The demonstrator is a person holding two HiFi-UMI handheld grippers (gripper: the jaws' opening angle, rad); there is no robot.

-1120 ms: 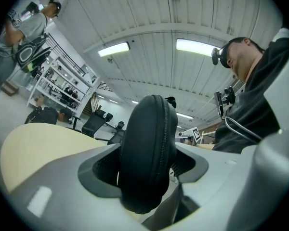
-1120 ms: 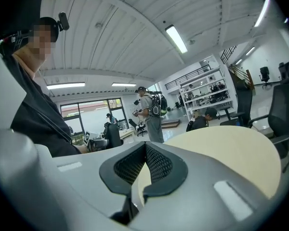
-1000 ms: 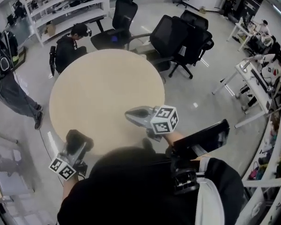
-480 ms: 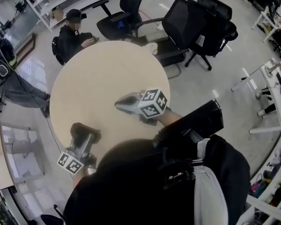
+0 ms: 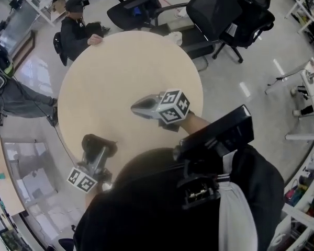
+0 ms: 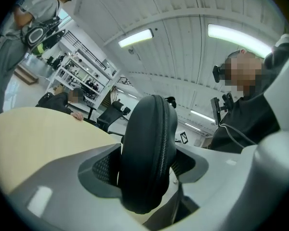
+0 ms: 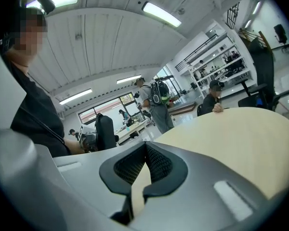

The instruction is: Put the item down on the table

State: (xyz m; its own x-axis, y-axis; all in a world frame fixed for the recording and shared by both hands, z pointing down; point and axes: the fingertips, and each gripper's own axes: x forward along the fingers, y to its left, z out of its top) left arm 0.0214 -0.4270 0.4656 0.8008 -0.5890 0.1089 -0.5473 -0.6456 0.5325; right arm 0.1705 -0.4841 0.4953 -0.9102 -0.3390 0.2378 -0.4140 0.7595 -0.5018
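A black zippered case [image 6: 147, 153] stands on edge between the jaws of my left gripper [image 6: 145, 170], which is shut on it. In the head view the case [image 5: 98, 143] hangs at the near left rim of the round beige table [image 5: 125, 67], with the left gripper [image 5: 96, 153] behind it. Whether the case touches the tabletop cannot be told. My right gripper [image 5: 136, 108] hovers over the table's near middle. Its jaws [image 7: 144, 150] are shut with nothing between them. The right gripper view also catches the case [image 7: 105, 131] off to its left.
A person [image 5: 76, 27] sits at the table's far edge with a hand on it. Black office chairs [image 5: 220, 9] stand beyond the table. Another person [image 5: 8, 95] stands at the left, near a glass-topped desk [image 5: 26, 171]. Desks line the right side.
Both grippers have moved forward towards the table. The case now hangs over the near left rim, and the right gripper reaches further over the tabletop. Neither pair of jaws has changed.
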